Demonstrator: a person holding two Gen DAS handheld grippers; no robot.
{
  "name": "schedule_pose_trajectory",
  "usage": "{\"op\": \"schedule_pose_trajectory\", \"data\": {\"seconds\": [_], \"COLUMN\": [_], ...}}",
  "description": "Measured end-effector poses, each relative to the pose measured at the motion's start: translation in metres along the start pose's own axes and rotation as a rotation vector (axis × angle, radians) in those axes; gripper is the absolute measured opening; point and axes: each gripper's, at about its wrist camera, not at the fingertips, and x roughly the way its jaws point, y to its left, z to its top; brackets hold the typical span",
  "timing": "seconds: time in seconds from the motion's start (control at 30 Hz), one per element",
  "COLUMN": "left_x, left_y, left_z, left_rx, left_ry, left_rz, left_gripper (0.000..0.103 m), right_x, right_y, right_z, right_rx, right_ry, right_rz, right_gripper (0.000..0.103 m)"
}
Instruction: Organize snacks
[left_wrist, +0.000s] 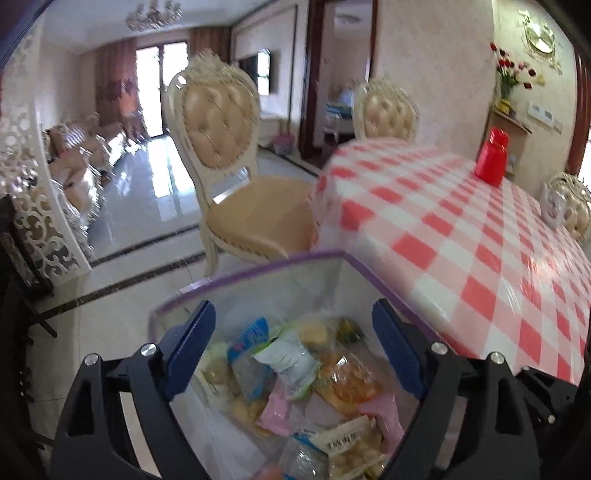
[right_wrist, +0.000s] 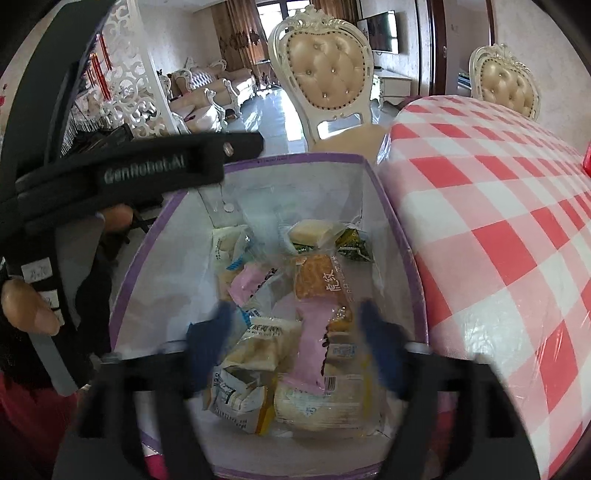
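Table: red-and-white checked cloth under clear plastic. Red box stands on it, well apart from the rest.

Chair: cream frame, tan padding, beside the table's end.

Bin: clear walls, purple rim, just beside the table edge.

Snacks: wrapped packets piled in the bin, pink, blue-white, orange and green among them.

Left tool: fingers apart, empty, above the bin.

Right tool: blurred, fingers apart, over the packets.
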Motion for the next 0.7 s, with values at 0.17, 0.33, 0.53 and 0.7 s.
{"op": "schedule_pose_trajectory", "data": {"seconds": [0.17, 0.33, 0.53, 0.7], "left_x": [-0.017, -0.014, 0.006, 0.017], "left_y": [0.004, -0.003, -0.008, -0.005], "left_z": [0.007, 0.001, -0.008, -0.013], "left_rx": [-0.031, -0.006, 0.002, -0.019], "left_ry": [-0.069, 0.001, 0.123, 0.200], "left_rz": [0.042, 0.229, 0.139, 0.093], "left_gripper": [0.102, 0.102, 0.102, 0.102], "right_x": [-0.014, -0.014, -0.011, 0.000], "right_y": [0.005, 0.006, 0.000, -0.007], "right_z": [0.000, 0.002, 0.002, -0.002], "right_rx": [-0.033, -0.036, 0.011, 0.024], "right_ry": [-0.055, -0.004, 0.040, 0.096], "right_rz": [-0.032, -0.065, -0.068, -0.172], "right_gripper": [0.087, 0.087, 0.087, 0.087]}}
